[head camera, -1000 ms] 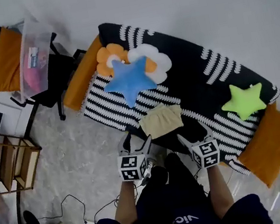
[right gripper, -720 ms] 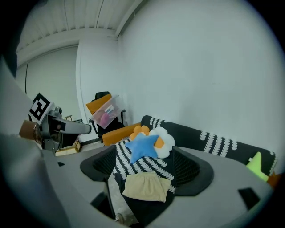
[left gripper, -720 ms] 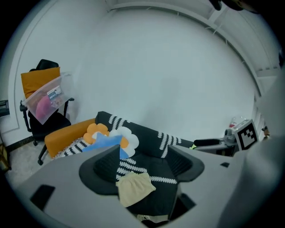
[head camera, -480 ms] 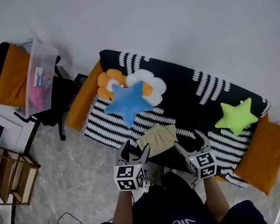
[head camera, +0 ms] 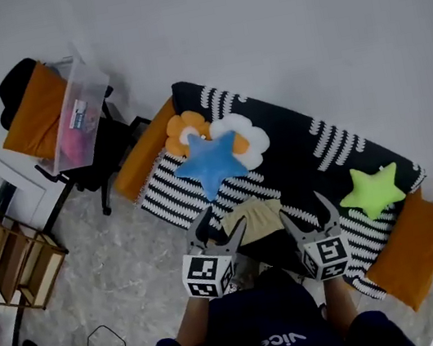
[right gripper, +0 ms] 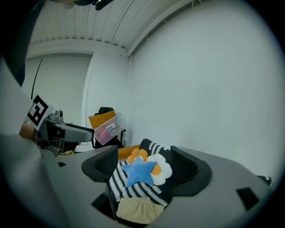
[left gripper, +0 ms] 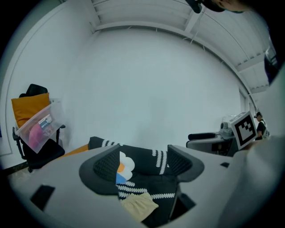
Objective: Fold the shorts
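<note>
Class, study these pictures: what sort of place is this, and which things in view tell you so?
Probably a living-room corner, perhaps staged: a black-and-white striped sofa carrying a blue star-shaped cushion, beige shorts on its seat, and a black chair holding a clear plastic storage box.

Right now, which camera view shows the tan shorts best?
The head view: the tan shorts show from above, nearly whole, on the sofa. The right gripper view shows them low and foreshortened; the left gripper view shows only a corner past its jaw.
</note>
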{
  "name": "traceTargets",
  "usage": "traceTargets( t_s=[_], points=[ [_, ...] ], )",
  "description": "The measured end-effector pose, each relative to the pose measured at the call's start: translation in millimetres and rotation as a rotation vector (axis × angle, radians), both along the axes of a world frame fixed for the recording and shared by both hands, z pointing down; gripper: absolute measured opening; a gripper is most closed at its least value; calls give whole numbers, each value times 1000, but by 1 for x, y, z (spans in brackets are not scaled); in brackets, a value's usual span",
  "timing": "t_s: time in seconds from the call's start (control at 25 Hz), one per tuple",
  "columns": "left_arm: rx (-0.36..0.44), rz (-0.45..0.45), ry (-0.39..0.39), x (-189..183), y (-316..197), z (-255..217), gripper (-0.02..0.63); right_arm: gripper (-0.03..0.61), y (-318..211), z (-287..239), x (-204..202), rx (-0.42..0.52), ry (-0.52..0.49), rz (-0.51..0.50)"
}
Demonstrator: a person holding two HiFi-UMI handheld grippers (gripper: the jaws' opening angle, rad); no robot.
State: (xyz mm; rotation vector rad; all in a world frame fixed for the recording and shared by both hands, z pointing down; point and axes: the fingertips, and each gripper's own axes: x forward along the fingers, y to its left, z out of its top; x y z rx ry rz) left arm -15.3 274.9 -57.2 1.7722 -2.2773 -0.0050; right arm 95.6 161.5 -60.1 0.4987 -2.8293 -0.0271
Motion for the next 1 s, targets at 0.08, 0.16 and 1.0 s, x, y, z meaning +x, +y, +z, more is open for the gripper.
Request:
traceTargets(
  t_s=[0.08,0.16,1.0],
  points=[
    [35,-19,-27,-6,3,-13,328,371,1,-16,-3,18,-30,-2],
    [60,-36,-38,-14,5,-25,328,371,0,-30,-2,30,-62,4],
    [130,-109,-97,-31,26,-47,2,9,1,-51,2,97,-178,78]
  ],
)
